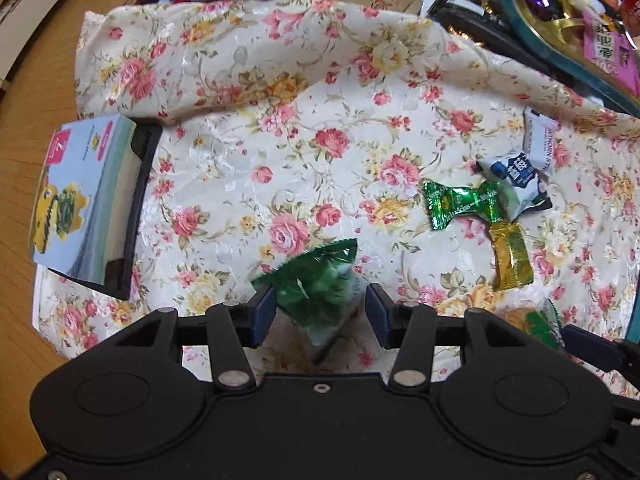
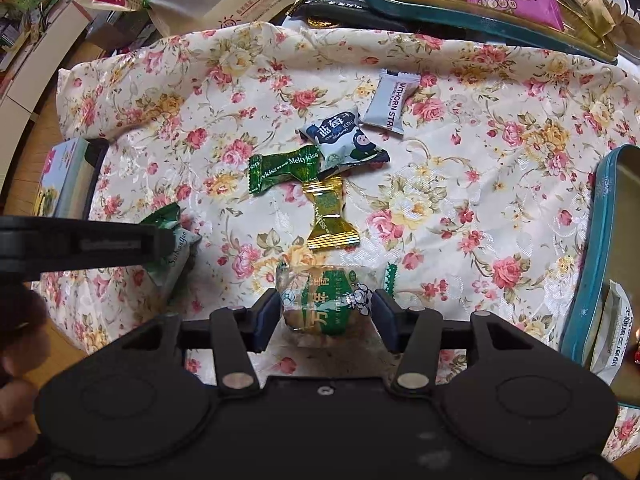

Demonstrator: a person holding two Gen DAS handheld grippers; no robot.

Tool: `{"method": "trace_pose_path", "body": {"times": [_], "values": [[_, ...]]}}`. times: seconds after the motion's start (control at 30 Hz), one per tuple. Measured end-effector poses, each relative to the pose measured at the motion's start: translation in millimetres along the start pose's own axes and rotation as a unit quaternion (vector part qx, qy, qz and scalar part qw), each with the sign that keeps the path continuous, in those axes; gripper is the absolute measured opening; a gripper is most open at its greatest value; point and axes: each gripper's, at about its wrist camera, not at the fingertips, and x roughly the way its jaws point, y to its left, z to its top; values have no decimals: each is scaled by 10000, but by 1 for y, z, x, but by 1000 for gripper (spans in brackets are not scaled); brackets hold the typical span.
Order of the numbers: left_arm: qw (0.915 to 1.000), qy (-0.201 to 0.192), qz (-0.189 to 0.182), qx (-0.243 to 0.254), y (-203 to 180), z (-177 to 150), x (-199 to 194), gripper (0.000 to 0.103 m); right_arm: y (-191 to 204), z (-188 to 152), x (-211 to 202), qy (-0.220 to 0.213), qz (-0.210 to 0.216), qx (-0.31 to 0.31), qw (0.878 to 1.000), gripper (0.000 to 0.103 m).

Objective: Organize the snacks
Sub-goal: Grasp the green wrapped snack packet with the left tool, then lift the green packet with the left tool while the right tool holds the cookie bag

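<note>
Two wrist views over a floral cloth point(image 1: 304, 92) strewn with wrapped snacks. In the left view we see the left gripper point(image 1: 320, 316) pointing straight down with a green packet point(image 1: 316, 280) between its blue pads point(image 1: 264, 316); the packet touches the left pad, but a gap shows at the right one, so we read the jaws as released around it, not yet clenched. In the right view the right gripper point(image 2: 326, 320) straddles a clear-and-green pastry pack point(image 2: 328, 304); both pads sit at its edges, yet whether they press we cannot tell. Loose on the cloth lie a green Meltykiss candy point(image 2: 284, 174), a gold candy point(image 2: 330, 216), a blueberry sachet point(image 2: 344, 140) and a white hawthorn strip point(image 2: 386, 104); a teal tin point(image 2: 592, 264) stands at the right edge. To do this step well, we judge, we should centre each pack between the pads, close gently so the wrapper does not burst, and lift straight up clear of the neighbouring candies
</note>
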Motion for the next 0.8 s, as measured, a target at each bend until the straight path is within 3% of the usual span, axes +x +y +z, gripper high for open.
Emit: {"method": "trace_pose_path", "body": {"times": [0.27,0.43,0.73,0.8], "values": [[9997,194,-2,-133,2,0,15,57,-6,-4,-1,76,2,83,9999,53],[9982,216,-125,-541,22,3,23,56,-5,-3,-3,52,24,111,9999,53],[9905,-96,-559,-1256,50,8,17,57,-4,-3,-4,69,118,153,9998,52],[9871,-168,-657,-1451,55,8,15,57,-4,-3,-5,100,171,141,9997,44]]}}
